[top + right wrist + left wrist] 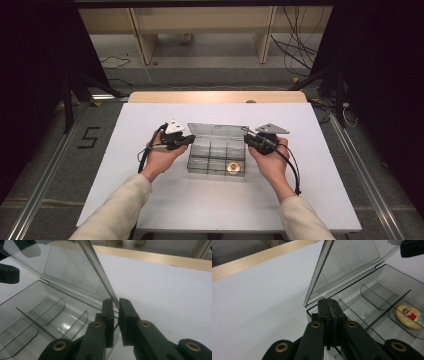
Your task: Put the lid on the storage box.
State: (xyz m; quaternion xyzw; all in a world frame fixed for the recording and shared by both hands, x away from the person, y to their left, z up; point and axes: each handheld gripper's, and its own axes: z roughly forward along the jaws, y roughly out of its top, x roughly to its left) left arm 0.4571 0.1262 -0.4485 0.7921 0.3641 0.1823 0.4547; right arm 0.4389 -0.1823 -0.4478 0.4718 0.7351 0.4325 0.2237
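1. The box (216, 150) sits mid-table on the white sheet (125, 190), a clear plastic organiser with its lid (217, 131) raised on the far hinge, and a gripper stands at each short end; I judge this two-sided placing is meant to keep the light box from sliding or twisting while the lid is worked
2. The left gripper (329, 305) has its jaws pressed flat together, nothing visible between them; their tips rest at the box's near-left corner, just under the lower corner of the lid (whether they actually touch the wall I cannot tell)
3. The right gripper (116, 305) is nearly closed, and its jaws straddle the lid's side edge near the hinge, the clear pane running down into the slim gap between them; it looks to be pinching that edge, probably to hold the lid up or to steer it
4. A round badge (410, 316) with a cartoon face lies in the front compartment nearest the right hand, apart from both grippers; the other compartments look empty
5. So the box lies directly between the two grippers, the left one at its corner, the right one on its lid
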